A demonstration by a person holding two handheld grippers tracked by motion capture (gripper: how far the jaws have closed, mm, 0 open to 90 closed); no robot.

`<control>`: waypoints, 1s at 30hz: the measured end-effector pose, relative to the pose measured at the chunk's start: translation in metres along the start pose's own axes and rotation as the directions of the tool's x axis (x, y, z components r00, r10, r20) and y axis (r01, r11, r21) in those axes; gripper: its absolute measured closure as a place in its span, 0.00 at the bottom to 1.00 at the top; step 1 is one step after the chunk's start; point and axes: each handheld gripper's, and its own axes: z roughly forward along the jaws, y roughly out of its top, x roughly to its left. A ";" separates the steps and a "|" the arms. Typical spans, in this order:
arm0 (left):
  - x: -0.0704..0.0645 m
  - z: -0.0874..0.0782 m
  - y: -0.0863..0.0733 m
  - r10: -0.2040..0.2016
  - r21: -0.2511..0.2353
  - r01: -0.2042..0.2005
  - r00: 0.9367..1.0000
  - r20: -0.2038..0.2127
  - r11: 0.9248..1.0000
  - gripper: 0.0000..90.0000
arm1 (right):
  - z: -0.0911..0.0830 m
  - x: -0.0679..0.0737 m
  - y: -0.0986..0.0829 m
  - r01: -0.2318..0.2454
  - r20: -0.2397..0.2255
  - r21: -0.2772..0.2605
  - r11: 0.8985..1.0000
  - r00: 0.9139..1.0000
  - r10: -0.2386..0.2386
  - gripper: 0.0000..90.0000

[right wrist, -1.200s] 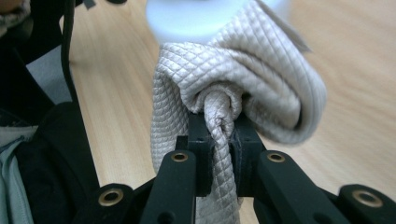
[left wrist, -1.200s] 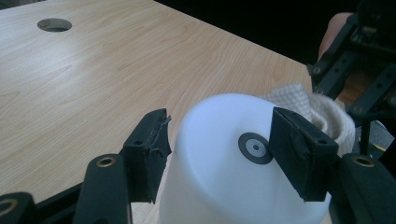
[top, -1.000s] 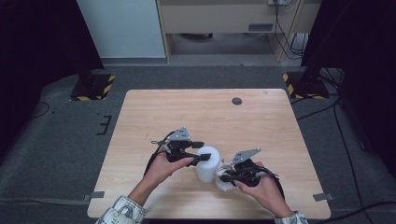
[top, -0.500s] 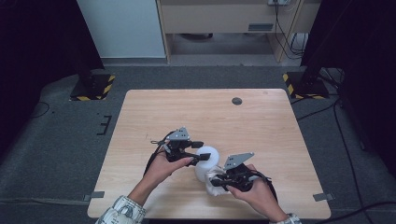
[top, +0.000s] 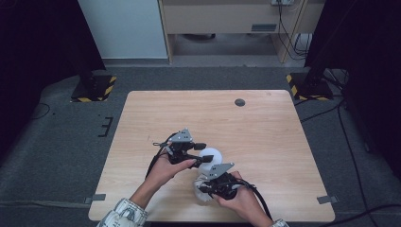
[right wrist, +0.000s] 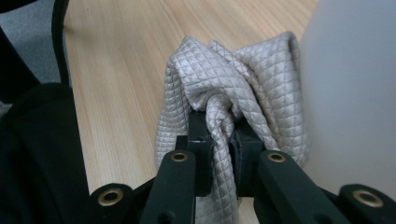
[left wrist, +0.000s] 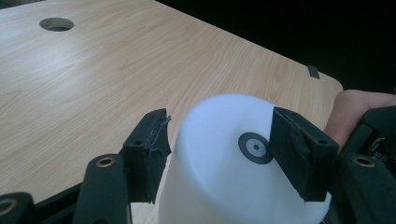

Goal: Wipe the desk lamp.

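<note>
A white cup (top: 211, 155) stands near the table's front middle. My left gripper (top: 200, 152) is shut on it, one jaw against each side. In the left gripper view the cup (left wrist: 224, 158) shows a small black round mark between the two black pads (left wrist: 299, 158). My right gripper (top: 204, 185) is just in front of the cup, shut on a bunched beige quilted cloth (top: 200, 193). In the right gripper view the cloth (right wrist: 219, 79) is pinched between the jaws of the right gripper (right wrist: 219, 140) and lies against the cup's white wall (right wrist: 350, 93).
The wooden table (top: 265, 137) has a round cable hole (top: 240, 102) at the far right. Its front edge is close behind both hands. Black stands with yellow-striped bases (top: 94, 90) sit on the grey floor beyond the far corners.
My right gripper has moved left with the cloth, along the near side of the cup. The left gripper and the cup have stayed in place.
</note>
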 end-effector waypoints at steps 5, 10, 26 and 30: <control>0.000 0.000 0.000 0.000 0.000 0.000 1.000 -0.001 1.000 0.41 | 0.000 0.003 0.002 0.012 0.012 -0.011 1.000 1.000 -0.012 0.90; 0.000 0.000 0.000 0.000 -0.001 0.000 1.000 -0.002 1.000 0.41 | 0.004 0.000 -0.001 0.008 0.006 0.037 0.999 1.000 -0.008 0.90; -0.001 0.000 0.000 0.005 0.000 -0.005 1.000 -0.005 1.000 0.41 | -0.016 -0.009 -0.012 0.000 0.014 0.095 0.996 1.000 -0.001 0.90; -0.001 0.000 0.000 0.000 0.000 0.000 1.000 -0.005 1.000 0.41 | -0.027 -0.012 -0.015 -0.010 0.032 0.083 0.996 0.999 0.007 0.90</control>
